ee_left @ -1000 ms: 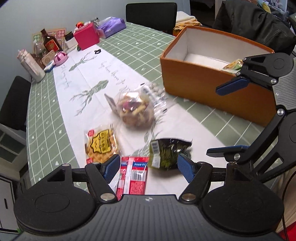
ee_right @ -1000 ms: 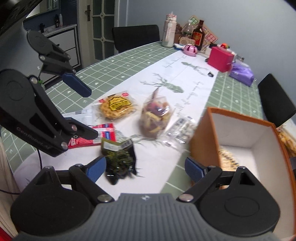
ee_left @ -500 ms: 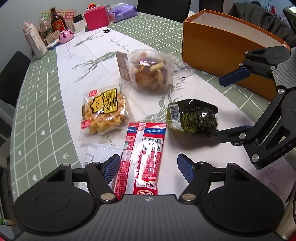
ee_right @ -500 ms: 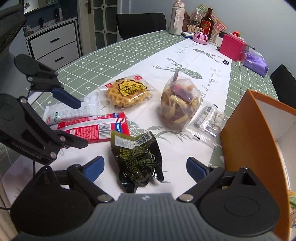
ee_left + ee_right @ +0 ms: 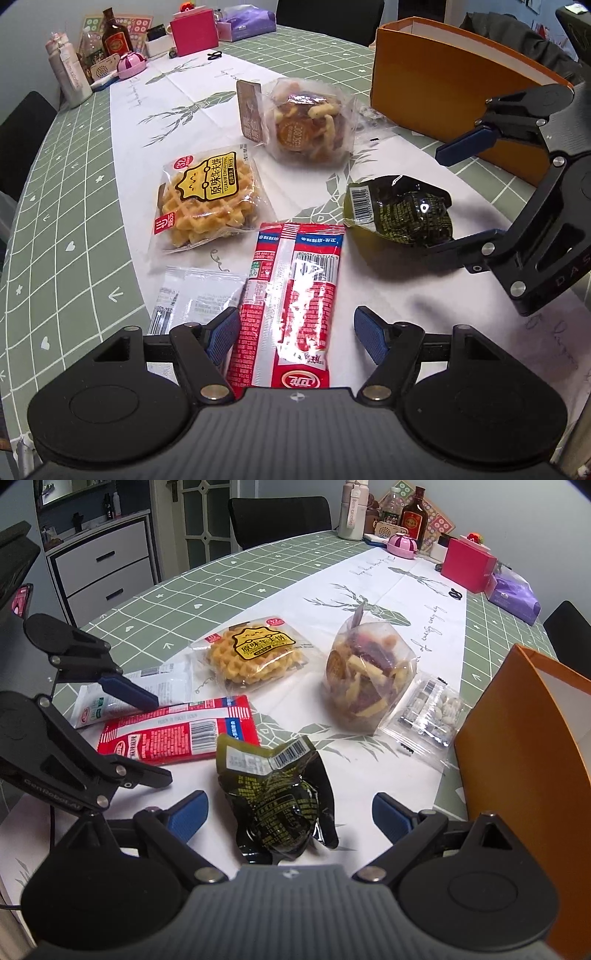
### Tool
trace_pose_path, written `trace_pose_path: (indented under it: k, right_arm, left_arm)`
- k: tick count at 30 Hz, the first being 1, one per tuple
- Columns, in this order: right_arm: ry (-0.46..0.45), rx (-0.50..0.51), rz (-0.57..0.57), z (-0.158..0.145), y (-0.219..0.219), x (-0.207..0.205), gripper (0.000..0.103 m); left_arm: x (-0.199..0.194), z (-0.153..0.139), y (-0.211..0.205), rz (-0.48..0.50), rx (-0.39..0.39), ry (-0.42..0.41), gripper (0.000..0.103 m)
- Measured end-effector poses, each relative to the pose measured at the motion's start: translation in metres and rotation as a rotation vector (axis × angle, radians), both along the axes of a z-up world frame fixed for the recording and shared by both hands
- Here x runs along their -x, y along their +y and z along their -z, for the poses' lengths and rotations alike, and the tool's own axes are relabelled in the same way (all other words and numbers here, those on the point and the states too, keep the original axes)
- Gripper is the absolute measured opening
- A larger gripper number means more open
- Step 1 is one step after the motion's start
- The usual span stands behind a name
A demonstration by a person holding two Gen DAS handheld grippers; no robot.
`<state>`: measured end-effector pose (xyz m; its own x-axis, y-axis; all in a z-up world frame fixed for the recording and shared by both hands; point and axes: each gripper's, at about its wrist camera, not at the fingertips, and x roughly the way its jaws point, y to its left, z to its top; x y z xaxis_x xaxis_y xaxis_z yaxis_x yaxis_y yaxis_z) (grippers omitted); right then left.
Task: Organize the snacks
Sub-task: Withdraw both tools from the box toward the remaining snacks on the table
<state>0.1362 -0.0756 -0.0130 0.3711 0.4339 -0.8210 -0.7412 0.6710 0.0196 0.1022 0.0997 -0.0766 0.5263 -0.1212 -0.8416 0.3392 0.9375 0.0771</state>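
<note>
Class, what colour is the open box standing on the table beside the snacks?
Orange outside, white inside; the orange box shows best in the left wrist view.

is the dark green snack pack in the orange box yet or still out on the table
Out. The dark green pack lies on the white runner, beside the orange box, between the right claw's open jaws.

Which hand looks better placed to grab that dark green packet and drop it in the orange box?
The right gripper: its open fingers already straddle the dark green packet, and the orange box stands right beside it. The left gripper sits over the red packet.
</note>
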Motion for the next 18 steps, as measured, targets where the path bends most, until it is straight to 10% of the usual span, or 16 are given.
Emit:
trace_pose_path:
  k: [12,18]
  right_arm:
    - [0.022,0.02,-0.005,0.015,0.009,-0.009,0.093]
    - [0.024,0.043,-0.007,0.021,0.012,-0.011,0.081]
  left_arm:
    - [-0.008,0.007,0.013,-0.04,0.079,-0.011,0.092]
    - [-0.007,0.006,0.007,-0.03,0.085,-0.018,0.077]
